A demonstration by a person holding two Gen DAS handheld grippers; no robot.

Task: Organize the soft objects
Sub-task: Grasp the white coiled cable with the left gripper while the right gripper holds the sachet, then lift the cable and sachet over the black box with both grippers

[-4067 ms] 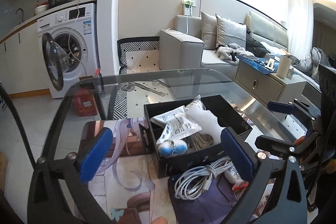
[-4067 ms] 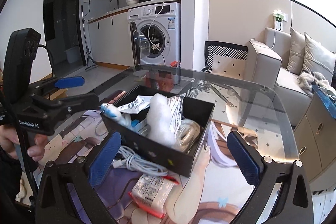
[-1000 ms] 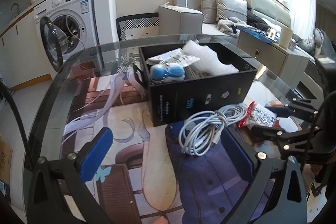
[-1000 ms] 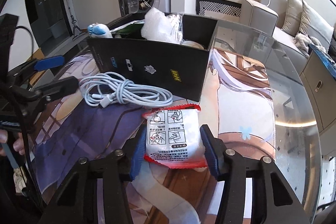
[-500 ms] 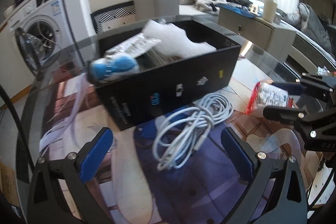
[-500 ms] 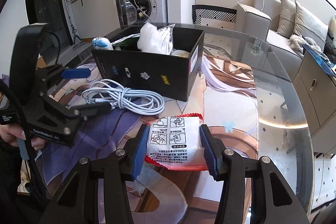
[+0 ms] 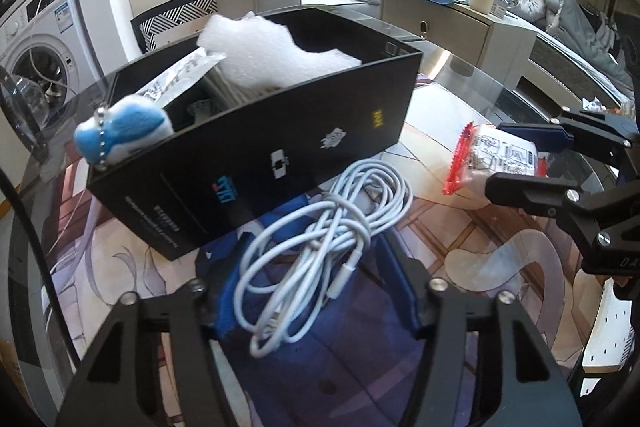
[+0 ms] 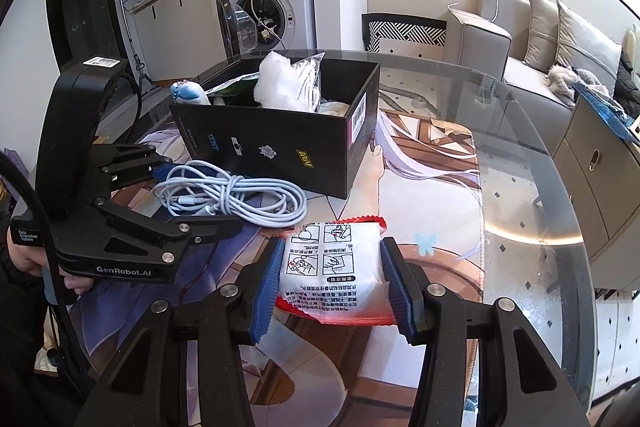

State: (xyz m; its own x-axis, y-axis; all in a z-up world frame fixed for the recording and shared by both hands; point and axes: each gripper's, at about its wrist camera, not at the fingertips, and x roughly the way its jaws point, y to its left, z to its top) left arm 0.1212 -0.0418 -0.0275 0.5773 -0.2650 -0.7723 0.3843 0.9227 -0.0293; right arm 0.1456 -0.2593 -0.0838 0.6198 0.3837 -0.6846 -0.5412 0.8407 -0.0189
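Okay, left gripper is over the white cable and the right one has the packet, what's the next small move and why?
Probably finish closing the left gripper on the white cable bundle: its jaws are closing with the coil between them, lying on the mat beside the black box. The right gripper already clamps the red-edged packet, so both could then go to the box.

Both cams ride the grippers, tilted down, close to the table. Left one sees the cable (image 7: 320, 243) between its jaws; both catch the black box (image 8: 280, 143) just beyond.
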